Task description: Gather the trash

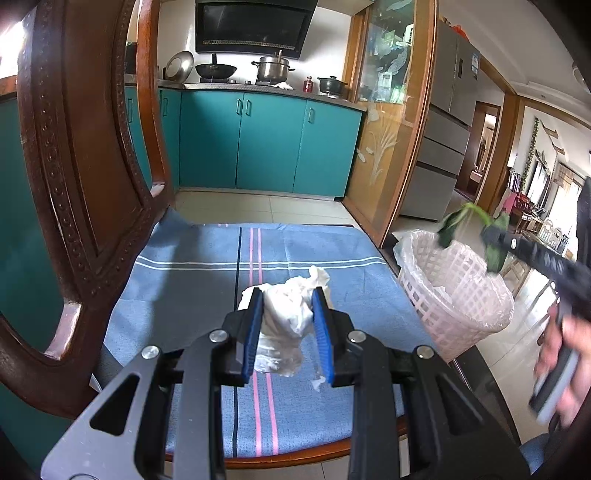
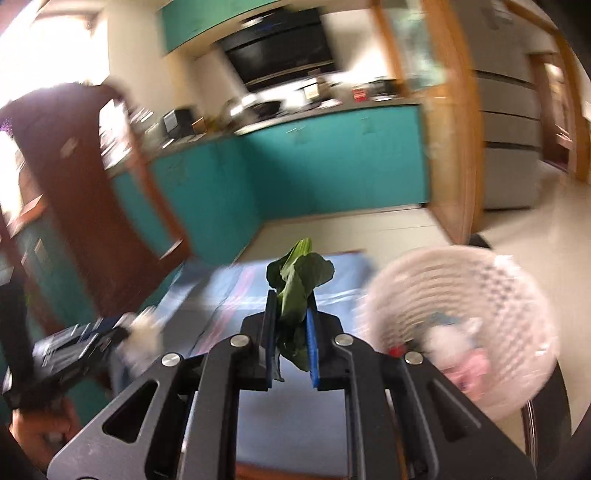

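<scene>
Right gripper (image 2: 291,332) pinched the green leaf (image 2: 299,284) at lower centre of its view, leaf's long axis upright, tip pointing up-frame. The white basket (image 2: 461,291) sat lower right. Best carried fully over the rim before release. Left gripper (image 1: 286,328) was clamped on crumpled tissue (image 1: 291,306) above the blue cloth (image 1: 192,266).

Teal cabinets (image 1: 258,140) run across the middle of the frame under a grey counter, a black range hood (image 1: 255,26) top centre. Pale floor tiles (image 1: 258,206) gleam below. A carved dark wooden chair back (image 1: 74,166) fills the left; a glass-panelled wooden door (image 1: 391,110) and steel fridge (image 1: 447,122) stand right. Daylight glares upper left.
</scene>
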Tool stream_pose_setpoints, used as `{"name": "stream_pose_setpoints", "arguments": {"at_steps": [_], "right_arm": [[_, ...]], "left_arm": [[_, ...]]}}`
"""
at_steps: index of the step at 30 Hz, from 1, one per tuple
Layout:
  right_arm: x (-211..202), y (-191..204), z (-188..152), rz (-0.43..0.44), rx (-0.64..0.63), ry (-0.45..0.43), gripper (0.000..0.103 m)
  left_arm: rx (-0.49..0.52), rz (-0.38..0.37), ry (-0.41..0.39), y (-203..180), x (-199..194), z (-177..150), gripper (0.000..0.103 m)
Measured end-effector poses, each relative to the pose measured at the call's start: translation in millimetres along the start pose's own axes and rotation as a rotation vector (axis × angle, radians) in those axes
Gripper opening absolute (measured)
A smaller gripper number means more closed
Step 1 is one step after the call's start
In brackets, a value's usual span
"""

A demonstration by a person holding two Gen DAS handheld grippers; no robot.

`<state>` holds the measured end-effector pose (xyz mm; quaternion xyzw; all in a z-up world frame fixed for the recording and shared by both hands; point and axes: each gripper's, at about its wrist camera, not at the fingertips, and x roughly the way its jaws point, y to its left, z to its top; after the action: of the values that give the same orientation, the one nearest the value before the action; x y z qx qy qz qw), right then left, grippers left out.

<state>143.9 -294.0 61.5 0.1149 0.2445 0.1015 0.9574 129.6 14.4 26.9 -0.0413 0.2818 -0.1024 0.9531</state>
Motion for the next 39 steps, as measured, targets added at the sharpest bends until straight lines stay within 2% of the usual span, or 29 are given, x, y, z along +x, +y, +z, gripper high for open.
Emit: {"name": "stream_pose_setpoints", "arguments": {"at_steps": [2, 4, 5, 6, 7, 9, 11, 13, 15, 20, 23, 24, 25, 26, 27, 28, 30, 32, 35, 39], "right_arm": [[9.2, -36.6, 4.8, -0.064, 0.071, -0.005, 0.023], [25.9, -63.2, 0.2, -0.094, 0.122, 0.052, 0.086], [29.2, -72.4, -2.2, -0.125, 0.148, 0.067, 0.089], [28.3, -86.6, -3.6, -0.168, 0.207, 0.076, 0.089], [22.1, -95.8, -3.0, -0.164, 0.262, 0.064, 0.089], [-3.4, -111.9, 1.6, -0.102, 0.387, -0.014, 0.09], [-28.4, -117.5, 4.4, -0.08, 0.437, -0.113, 0.097], [-45.3, -118.2, 7.5, -0.1, 0.422, -0.191, 0.098], [-52.8, -117.6, 10.4, -0.128, 0.385, -0.227, 0.098], [-59.2, -134.2, 7.6, -0.179, 0.425, -0.249, 0.098], [-58.7, -142.1, 6.2, -0.187, 0.445, -0.254, 0.099], [-60.3, -144.2, 6.0, -0.194, 0.45, -0.26, 0.098], [-60.3, -145.9, 5.9, -0.197, 0.458, -0.266, 0.099], [-62.8, -146.7, 6.6, -0.194, 0.465, -0.27, 0.099], [-65.0, -148.4, 6.3, -0.192, 0.473, -0.273, 0.099], [-66.3, -149.7, 6.0, -0.188, 0.476, -0.275, 0.099], [-64.5, -150.3, 6.5, -0.168, 0.476, -0.259, 0.099], [-60.7, -145.5, 6.8, -0.149, 0.466, -0.234, 0.099], [-55.8, -132.0, 6.8, -0.133, 0.419, -0.211, 0.099], [-40.7, -92.0, 4.0, -0.102, 0.323, -0.142, 0.099]], "left_arm": [[0.0, -0.002, 0.006, -0.7, 1.3, -0.6, 0.028], [0.004, -0.005, 0.012, -2.9, 2.8, -0.8, 0.028], [0.007, -0.007, 0.014, -5.0, 3.2, -0.9, 0.028], [0.009, -0.011, 0.016, -6.9, 3.9, -0.7, 0.028], [0.012, -0.014, 0.017, -9.2, 4.2, -0.9, 0.028], [0.023, -0.02, 0.02, -16.2, 4.8, -1.3, 0.028], [0.032, -0.041, 0.027, -25.1, 5.9, -2.9, 0.028], [0.049, -0.071, 0.046, -36.0, 9.4, -5.6, 0.028], [0.069, -0.112, 0.06, -53.3, 12.8, -8.9, 0.028], [0.08, -0.224, 0.11, -104.9, 34.6, -3.0, 0.028], [0.111, -0.295, 0.117, -152.8, 52.8, 18.1, 0.028], [0.124, -0.318, 0.113, -172.8, 60.2, 29.0, 0.029], [0.128, -0.345, 0.11, -187.6, 66.9, 38.6, 0.035], [0.131, -0.364, 0.111, -200.7, 75.5, 47.0, 0.054], [0.134, -0.358, 0.119, -207.4, 83.6, 51.9, 0.068], [0.132, -0.321, 0.122, -212.9, 92.1, 55.4, 0.085], [0.112, -0.28, 0.138, -210.9, 97.7, 54.9, 0.086], [0.101, -0.271, 0.147, -202.3, 91.1, 49.0, 0.088], [0.119, -0.196, 0.092, -167.0, 60.2, 33.4, 0.096], [0.092, -0.088, 0.056, -104.9, 21.2, 14.3, 0.099]]}}
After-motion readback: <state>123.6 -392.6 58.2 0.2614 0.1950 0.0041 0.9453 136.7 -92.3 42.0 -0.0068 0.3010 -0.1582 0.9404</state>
